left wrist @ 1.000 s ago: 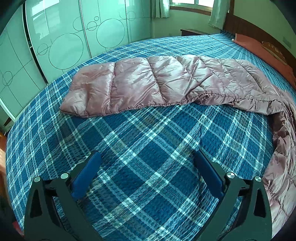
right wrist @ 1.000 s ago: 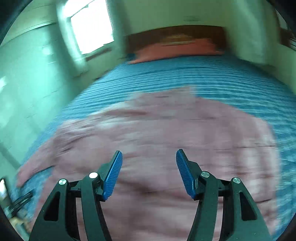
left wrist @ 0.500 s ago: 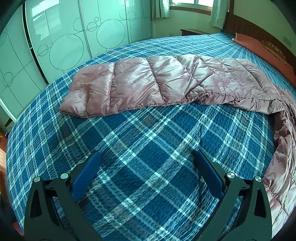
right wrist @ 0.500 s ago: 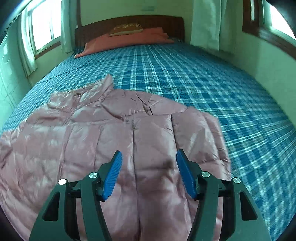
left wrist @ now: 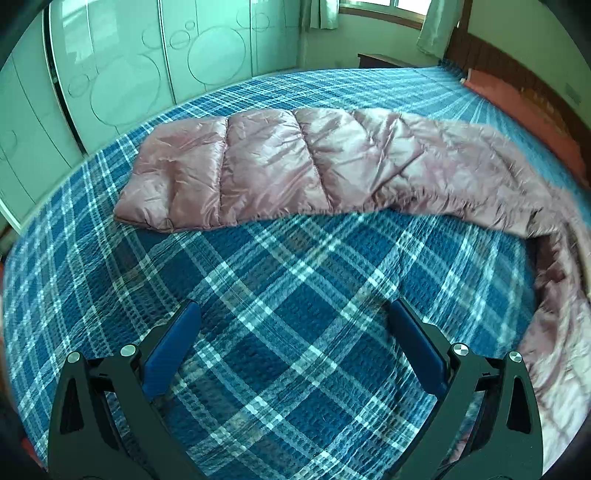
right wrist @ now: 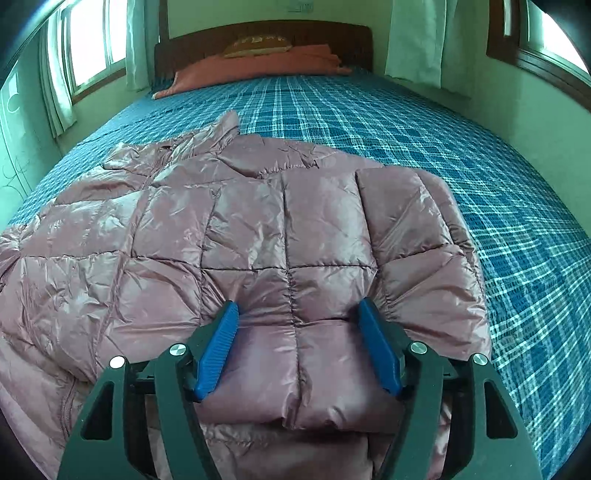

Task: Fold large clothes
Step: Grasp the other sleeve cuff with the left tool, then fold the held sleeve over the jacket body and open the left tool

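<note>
We hold both grippers over a shiny mauve quilted puffer jacket (right wrist: 258, 236) spread on a bed with a blue plaid bedspread (left wrist: 288, 295).

In the left wrist view our left gripper (left wrist: 291, 325) hangs over bare plaid at the lower centre, jaws spread wide with nothing between them; one jacket sleeve (left wrist: 236, 166) lies flat across the upper middle, well apart from it. In the right wrist view our right gripper (right wrist: 297, 321) sits low at the frame's bottom centre, its jaws having just been opening; a puffed fold of the jacket bulges between the blue pads (right wrist: 218, 347), which we see touching the fabric, though we cannot tell whether they press it. An orange pillow (right wrist: 255, 66) lies at the headboard (right wrist: 332, 35), top centre.
</note>
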The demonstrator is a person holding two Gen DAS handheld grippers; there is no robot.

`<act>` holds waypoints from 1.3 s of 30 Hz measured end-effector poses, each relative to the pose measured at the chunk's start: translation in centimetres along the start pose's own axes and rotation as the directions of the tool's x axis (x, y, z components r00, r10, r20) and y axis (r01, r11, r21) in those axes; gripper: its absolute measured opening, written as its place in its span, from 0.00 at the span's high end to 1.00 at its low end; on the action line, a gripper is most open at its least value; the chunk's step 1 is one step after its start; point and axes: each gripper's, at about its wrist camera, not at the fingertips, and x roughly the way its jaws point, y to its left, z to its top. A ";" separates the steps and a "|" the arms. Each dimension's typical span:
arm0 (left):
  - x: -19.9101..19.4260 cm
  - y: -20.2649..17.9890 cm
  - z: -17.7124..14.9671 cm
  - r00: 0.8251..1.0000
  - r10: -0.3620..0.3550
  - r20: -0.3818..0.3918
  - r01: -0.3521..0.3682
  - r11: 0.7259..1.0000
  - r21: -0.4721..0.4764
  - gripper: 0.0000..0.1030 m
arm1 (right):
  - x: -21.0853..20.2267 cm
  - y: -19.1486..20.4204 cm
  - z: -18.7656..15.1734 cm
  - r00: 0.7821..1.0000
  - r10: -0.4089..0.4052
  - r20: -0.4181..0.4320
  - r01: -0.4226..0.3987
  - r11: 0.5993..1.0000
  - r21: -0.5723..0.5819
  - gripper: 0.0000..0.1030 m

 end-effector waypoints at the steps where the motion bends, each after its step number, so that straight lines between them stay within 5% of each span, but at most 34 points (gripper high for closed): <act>1: -0.1 0.4 0.1 1.000 -0.023 0.008 0.024 0.999 -0.027 0.02 | 0.0 -0.1 -0.1 1.000 0.003 0.005 -0.003 1.000 0.000 0.33; 7: 1.2 4.6 2.7 0.995 -0.073 0.070 0.086 0.977 -0.195 0.10 | -0.5 0.4 -0.7 1.000 -0.001 0.023 0.001 1.000 -0.002 0.31; 14: 2.5 9.1 5.8 0.979 -0.126 0.159 0.181 0.895 -0.407 0.27 | -0.7 0.3 -0.9 0.999 -0.010 0.031 0.010 1.000 -0.004 0.29; 18: 2.8 9.4 6.3 0.967 -0.172 0.186 0.235 0.884 -0.405 0.74 | -0.8 0.4 -1.1 0.999 -0.015 0.036 0.016 1.000 -0.002 0.29; 20: 3.0 9.3 6.8 0.971 -0.157 0.178 0.218 0.890 -0.400 0.80 | -0.9 0.6 -1.2 0.999 -0.017 0.038 0.017 1.000 -0.001 0.29; 25: 0.7 6.3 8.4 0.961 -0.130 0.246 0.205 0.927 -0.313 0.90 | -1.0 0.6 -1.3 0.999 -0.018 0.040 0.018 1.000 -0.001 0.29; 31: -5.3 -5.2 9.8 0.903 -0.270 0.333 0.293 0.956 -0.019 0.90 | -0.9 0.5 -1.2 0.999 -0.018 0.041 0.018 1.000 0.000 0.29; 36: -7.2 -16.2 7.7 0.880 -0.375 0.293 0.318 0.921 0.225 0.90 | -1.0 0.5 -1.3 0.999 -0.016 0.043 0.016 1.000 0.004 0.29; 39: -7.6 -22.6 5.1 0.871 -0.435 0.228 0.351 0.876 0.330 0.90 | -1.0 0.5 -1.3 0.999 -0.015 0.044 0.014 1.000 0.006 0.29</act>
